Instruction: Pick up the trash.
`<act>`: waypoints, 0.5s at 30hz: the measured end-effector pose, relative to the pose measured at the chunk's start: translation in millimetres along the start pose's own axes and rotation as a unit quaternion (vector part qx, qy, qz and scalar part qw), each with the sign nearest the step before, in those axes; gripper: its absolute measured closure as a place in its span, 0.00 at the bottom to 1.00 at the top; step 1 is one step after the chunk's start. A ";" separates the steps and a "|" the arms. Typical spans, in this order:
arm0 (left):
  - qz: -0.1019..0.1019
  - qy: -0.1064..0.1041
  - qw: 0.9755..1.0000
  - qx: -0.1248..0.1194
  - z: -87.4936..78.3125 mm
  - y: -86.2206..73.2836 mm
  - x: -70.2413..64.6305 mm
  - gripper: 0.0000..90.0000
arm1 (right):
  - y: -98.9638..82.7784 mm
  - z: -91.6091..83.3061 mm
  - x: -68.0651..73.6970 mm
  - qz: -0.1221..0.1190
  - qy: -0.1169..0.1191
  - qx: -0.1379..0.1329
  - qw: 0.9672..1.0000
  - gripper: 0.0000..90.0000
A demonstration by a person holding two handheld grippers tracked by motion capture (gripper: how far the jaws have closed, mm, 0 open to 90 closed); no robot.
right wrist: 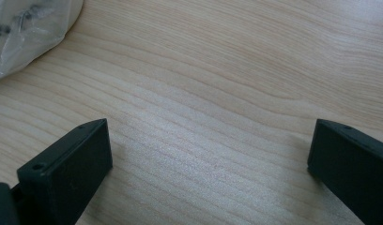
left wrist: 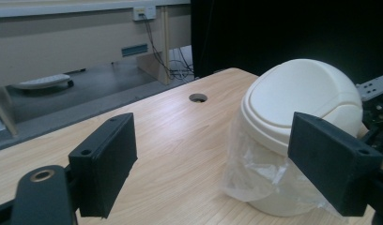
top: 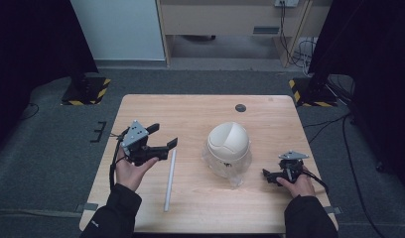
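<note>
Nearest to the person, the right gripper (top: 276, 177) is resting low over the table (top: 200, 208), its jaws standing wide apart with only bare wood between them in the right gripper view. The left gripper (top: 163, 136) is being held up a little above the table, on the other side; its jaws are also spread wide and are gripping nothing. Between the two hands, a grey rod (top: 169, 179) is lying flat on the wood, just beside the left gripper and not touched.

Farther on, near the middle of the table, the white bin (top: 228, 144) with a domed lid is standing upright, and a clear plastic bag (top: 234, 171) is hanging loose around its lower part. In the left gripper view the bag (left wrist: 255, 173) is looking crumpled and not fitted. Judging from this, the work on the bin is not really begun: nothing is grasped, and everything is still to do.
</note>
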State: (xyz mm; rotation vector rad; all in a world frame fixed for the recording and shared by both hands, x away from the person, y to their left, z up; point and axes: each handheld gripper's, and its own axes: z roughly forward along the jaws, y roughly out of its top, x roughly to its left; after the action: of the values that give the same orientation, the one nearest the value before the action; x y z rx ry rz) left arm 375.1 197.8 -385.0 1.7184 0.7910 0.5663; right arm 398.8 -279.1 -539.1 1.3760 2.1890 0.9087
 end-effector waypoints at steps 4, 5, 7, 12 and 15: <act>0.007 -0.009 1.000 0.002 7.1 3.7 -6.3 0.17 | 0.0 0.0 0.0 0.000 0.000 0.000 1.000 0.01; 0.008 -0.012 1.000 0.003 8.7 4.4 -7.5 0.17 | 0.0 0.0 0.0 0.000 0.000 0.000 1.000 0.01; 0.012 -0.017 1.000 0.005 12.2 6.2 -10.4 0.17 | 0.0 0.0 0.0 0.000 0.000 0.000 1.000 0.01; 0.024 -0.034 0.999 0.007 20.0 10.5 -18.6 0.17 | 0.0 0.0 0.0 0.000 0.000 0.000 1.000 0.01; 0.032 -0.047 0.998 0.009 26.8 13.2 -25.2 0.17 | 0.0 0.0 0.0 0.000 0.000 0.000 1.000 0.01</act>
State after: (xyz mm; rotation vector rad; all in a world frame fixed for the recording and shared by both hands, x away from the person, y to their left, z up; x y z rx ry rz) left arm 380.5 159.5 -379.3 1.7779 0.6777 0.5183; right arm 398.8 -279.1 -539.1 1.3761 2.1892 0.9084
